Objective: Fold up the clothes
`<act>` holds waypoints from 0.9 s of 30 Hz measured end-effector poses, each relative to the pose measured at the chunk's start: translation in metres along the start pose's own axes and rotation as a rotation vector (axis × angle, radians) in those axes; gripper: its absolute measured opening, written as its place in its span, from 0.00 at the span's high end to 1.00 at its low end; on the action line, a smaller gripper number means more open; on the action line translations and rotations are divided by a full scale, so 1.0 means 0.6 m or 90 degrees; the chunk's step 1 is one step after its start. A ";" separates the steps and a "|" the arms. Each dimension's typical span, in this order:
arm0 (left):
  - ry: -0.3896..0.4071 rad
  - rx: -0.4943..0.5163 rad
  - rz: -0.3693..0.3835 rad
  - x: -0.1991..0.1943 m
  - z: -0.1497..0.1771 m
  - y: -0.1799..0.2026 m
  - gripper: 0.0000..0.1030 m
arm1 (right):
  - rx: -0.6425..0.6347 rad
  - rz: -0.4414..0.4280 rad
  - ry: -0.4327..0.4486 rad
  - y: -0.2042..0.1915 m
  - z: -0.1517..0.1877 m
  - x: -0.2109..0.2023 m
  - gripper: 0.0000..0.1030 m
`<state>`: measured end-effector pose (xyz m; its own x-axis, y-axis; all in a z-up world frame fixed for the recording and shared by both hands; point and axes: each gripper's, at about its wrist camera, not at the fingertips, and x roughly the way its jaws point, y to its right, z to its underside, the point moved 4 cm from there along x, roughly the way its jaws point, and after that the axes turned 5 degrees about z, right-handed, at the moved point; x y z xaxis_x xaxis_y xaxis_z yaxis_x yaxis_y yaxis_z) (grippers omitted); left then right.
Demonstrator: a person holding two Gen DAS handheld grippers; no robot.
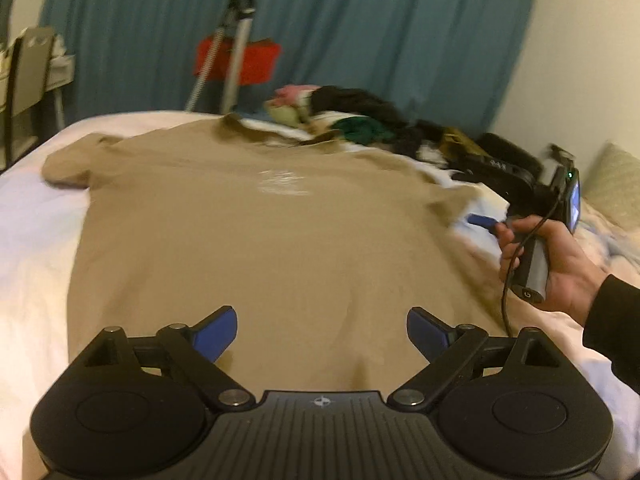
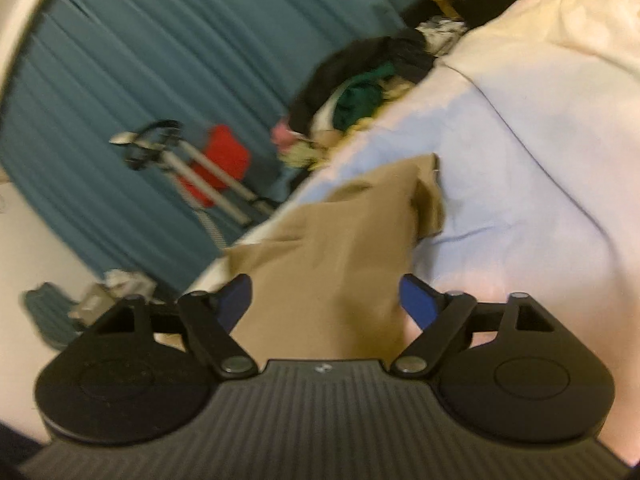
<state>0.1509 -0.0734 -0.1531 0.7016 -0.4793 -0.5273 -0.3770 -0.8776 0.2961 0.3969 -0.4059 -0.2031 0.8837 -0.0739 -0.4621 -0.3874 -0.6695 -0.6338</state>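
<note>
A teal curtain (image 1: 360, 32) closes off the room ahead of both tools, meeting a pale wall (image 1: 580, 60) to the right of the left tool. Below it, the bed (image 1: 24, 240), covered in a white sheet, fills the working surface. We see the tan T-shirt (image 1: 260, 248) spread flat on that sheet directly ahead of the left gripper (image 1: 322, 334), collar at the far end, one sleeve out to the far left. A heap of mixed clothes (image 1: 360, 120) lies beyond the collar, ahead and to the right. A red vacuum cleaner (image 1: 240, 60) stands against the curtain past the far bed edge. A chair (image 1: 28, 76) sits far left by the wall.

We hold the left gripper above the shirt's near hem, fingers spread wide, nothing between them. Our right hand (image 1: 560, 264) grips the handle of the right gripper (image 2: 326, 300) at the shirt's right sleeve. In the right wrist view, the fingers are spread with tan fabric running between them; the view is blurred, so we cannot tell whether the pads touch it.
</note>
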 end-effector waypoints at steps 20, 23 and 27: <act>0.066 -0.135 0.014 0.051 -0.070 -0.129 0.11 | -0.259 0.067 0.100 -0.200 -0.050 0.069 0.95; 0.078 -0.152 0.004 0.025 -0.082 -0.145 0.11 | -0.337 0.072 0.135 -0.291 -0.041 0.033 0.95; 0.102 -0.169 -0.024 -0.019 -0.088 -0.176 0.11 | -0.466 0.098 0.160 -0.403 0.009 0.022 0.95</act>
<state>0.2147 0.0254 -0.1365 0.8062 -0.4204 -0.4164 -0.1923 -0.8517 0.4875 0.5010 -0.2410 -0.0592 0.9007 -0.3119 -0.3023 -0.3164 -0.9480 0.0355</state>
